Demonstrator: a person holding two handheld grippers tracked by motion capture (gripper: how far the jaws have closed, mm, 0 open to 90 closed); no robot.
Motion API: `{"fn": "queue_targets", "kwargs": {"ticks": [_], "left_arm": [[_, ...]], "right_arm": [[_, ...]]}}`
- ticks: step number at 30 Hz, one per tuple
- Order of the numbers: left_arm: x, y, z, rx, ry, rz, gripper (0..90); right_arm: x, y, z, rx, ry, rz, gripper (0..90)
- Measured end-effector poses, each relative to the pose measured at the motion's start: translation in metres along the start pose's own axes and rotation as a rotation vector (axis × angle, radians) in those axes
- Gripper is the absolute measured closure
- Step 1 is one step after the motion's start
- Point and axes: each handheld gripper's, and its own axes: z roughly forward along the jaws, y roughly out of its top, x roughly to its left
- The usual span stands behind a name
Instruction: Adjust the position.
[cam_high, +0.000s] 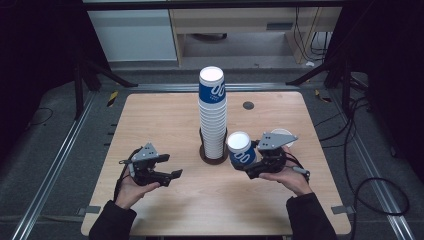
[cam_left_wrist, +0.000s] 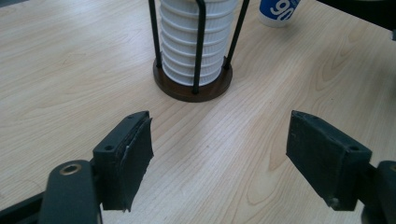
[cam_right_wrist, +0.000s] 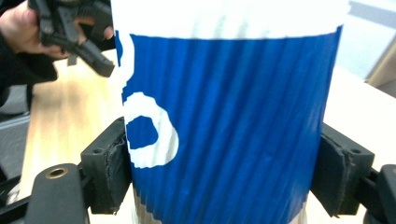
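blue cup (cam_high: 241, 149) is sitting clamped in the right tool (cam_high: 255, 167), jaws pressing its ribbed sides (cam_right_wrist: 224, 126), just right of the cup stack (cam_high: 212, 112) in its wire holder (cam_left_wrist: 193, 86) mid-worktop (cam_high: 165, 120). left tool (cam_high: 167, 176) is hovering released, jaws spread wide, nothing between them, pointing at the holder base. white lid (cam_high: 281, 134) is lying behind the right hand (cam_high: 290, 177).

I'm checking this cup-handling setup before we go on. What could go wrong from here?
1. The right gripper clamps a ribbed paper cup by its sides; squeezing harder might dent it, loosening might drop it.
2. That cup sits close beside the tall cup stack in its wire holder; a sideways swing could knock the tower over.
3. The left gripper is open and holds nothing, so nothing steadies the stack.
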Motion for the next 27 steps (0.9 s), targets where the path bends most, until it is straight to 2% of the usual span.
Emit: {"fn": "queue_targets", "kwargs": {"ticks": [4,5,7,17,21,27], "left_arm": [[-0.002,0.002,-0.002,-0.009,-0.015,0.002,21.9],[-0.004,0.003,-0.003,-0.013,-0.028,0.008,21.8],[-0.004,0.003,-0.003,-0.014,-0.034,0.010,21.5],[-0.014,0.009,-0.001,0.000,-0.080,0.057,20.5],[-0.018,0.011,0.000,0.000,-0.112,0.072,19.6],[-0.025,0.014,0.005,0.025,-0.153,0.101,18.4]], "right_arm": [[0.003,-0.001,0.010,0.028,0.031,-0.020,19.8],[0.007,-0.003,0.017,0.058,0.051,-0.045,19.8],[0.009,-0.004,0.022,0.074,0.059,-0.066,19.8],[0.016,-0.006,0.041,0.119,0.131,-0.101,19.9],[0.020,-0.009,0.057,0.158,0.174,-0.133,19.9],[0.026,-0.012,0.072,0.206,0.210,-0.152,19.9]]}}
